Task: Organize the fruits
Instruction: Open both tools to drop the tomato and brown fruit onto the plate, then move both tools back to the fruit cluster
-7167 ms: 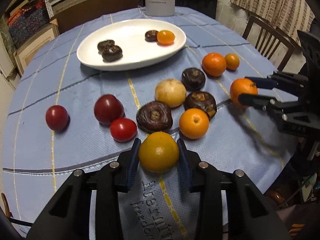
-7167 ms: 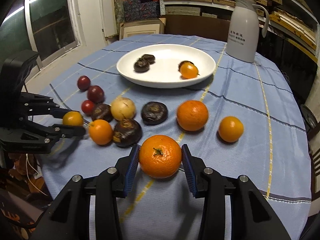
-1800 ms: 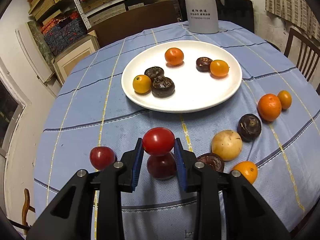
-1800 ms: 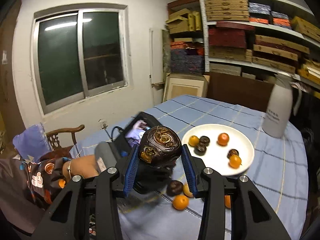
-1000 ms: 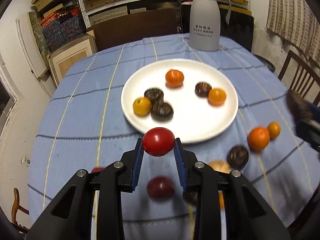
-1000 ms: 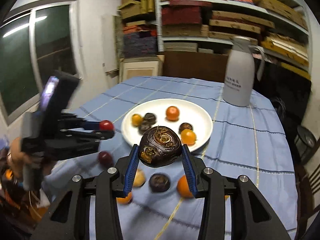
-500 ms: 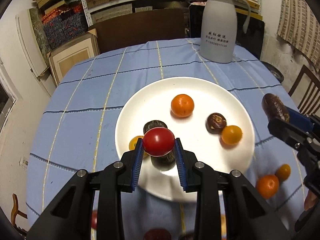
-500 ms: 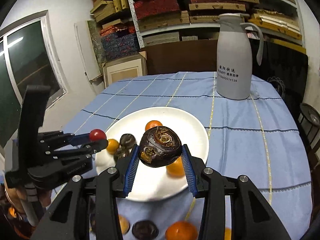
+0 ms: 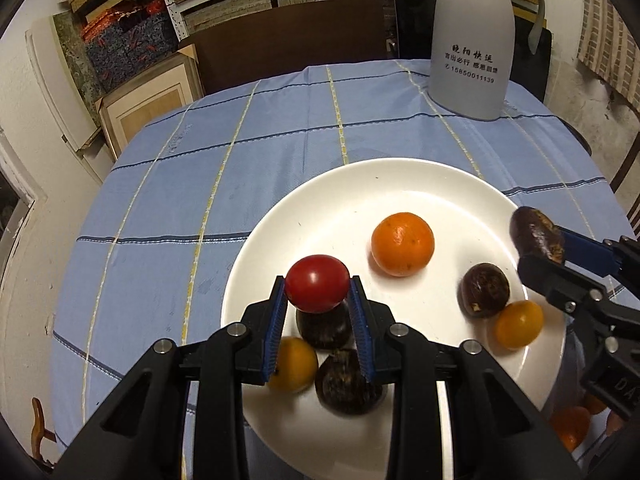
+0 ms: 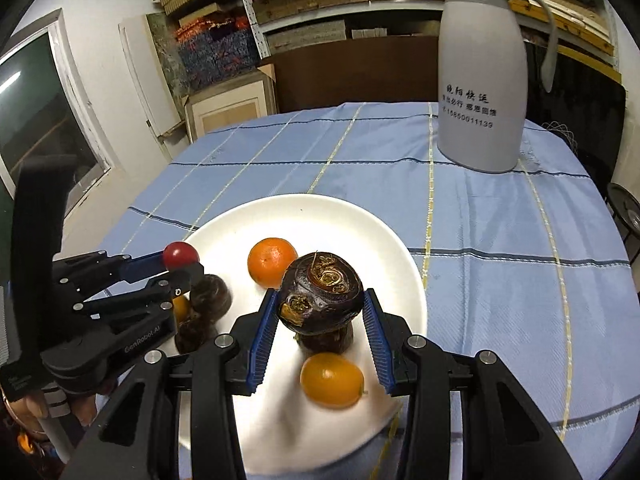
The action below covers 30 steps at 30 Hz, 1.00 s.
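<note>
- The left gripper (image 9: 318,300) pinches a red tomato (image 9: 317,283) between its blue pads, held in the air over the near-left part of the plate (image 9: 360,200).
- The right gripper (image 10: 320,316) clamps a dark, rough-skinned water chestnut (image 10: 322,292), also in the air, over the near side of the plate.
- In the left wrist view the right gripper comes in from the right edge, its chestnut above the plate's right rim.
- In the right wrist view the left gripper reaches in from the left, its tomato above the plate's left side.
- The white plate sits on a blue checked tablecloth (image 9: 180,200).
- On the plate lie an orange (image 9: 402,244) near the middle, a dark chestnut (image 9: 484,290) with a small yellow-orange fruit (image 9: 518,324) just beside it on the right, and two more dark chestnuts (image 9: 346,386) beside a yellow fruit (image 9: 294,364) on the near left, partly hidden by the left gripper.
- A white jug (image 9: 472,36) with printed characters stands at the far side of the table, well apart from the plate.
- More orange fruit (image 9: 570,426) lies on the cloth off the plate's near-right rim, partly hidden by the right gripper.
</note>
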Tool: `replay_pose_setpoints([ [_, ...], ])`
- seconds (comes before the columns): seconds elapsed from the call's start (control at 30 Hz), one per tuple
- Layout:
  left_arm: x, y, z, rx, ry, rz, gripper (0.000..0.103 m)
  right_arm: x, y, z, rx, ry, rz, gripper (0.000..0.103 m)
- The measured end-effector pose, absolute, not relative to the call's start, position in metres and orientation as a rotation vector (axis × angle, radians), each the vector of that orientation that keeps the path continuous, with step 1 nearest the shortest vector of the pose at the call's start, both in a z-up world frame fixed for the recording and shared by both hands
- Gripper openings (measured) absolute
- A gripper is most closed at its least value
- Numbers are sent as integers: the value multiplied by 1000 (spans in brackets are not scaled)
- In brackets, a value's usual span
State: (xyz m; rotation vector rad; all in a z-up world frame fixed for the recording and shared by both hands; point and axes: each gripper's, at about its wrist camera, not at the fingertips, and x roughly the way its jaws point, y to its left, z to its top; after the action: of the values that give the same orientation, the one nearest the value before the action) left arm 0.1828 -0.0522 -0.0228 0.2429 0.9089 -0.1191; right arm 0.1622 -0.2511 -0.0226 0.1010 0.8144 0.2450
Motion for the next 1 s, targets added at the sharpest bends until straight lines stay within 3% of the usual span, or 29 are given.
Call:
replay_pose_setpoints([
  [0.07,185,-53,-24,250,907,-120,31,169,-248,-25,92,827,251,45],
  [0.1,185,-54,-25,257,903,-126,38,170,-245,-26,80,828,262,51],
  [0.13,185,-55,-26,268,894,-118,47,170,-243,-24,73,822,270,58],
  [0.17,183,-55,-25,271,881,-108,66,168,-242,-22,68,806,261,71],
  [0.2,182,-55,-24,270,861,-99,72,166,-242,-19,70,789,251,72],
  [0.53,144,-52,-8,306,799,-108,72,121,-251,0,67,735,252,72],
  [0.73,112,-52,-6,354,738,-15,72,43,-254,23,23,557,193,72],
  [0.9,101,-61,-13,416,709,86,72,-22,-251,59,44,404,235,79],
  [1.0,90,-73,-15,439,702,88,72,-36,-244,70,56,394,298,80],
])
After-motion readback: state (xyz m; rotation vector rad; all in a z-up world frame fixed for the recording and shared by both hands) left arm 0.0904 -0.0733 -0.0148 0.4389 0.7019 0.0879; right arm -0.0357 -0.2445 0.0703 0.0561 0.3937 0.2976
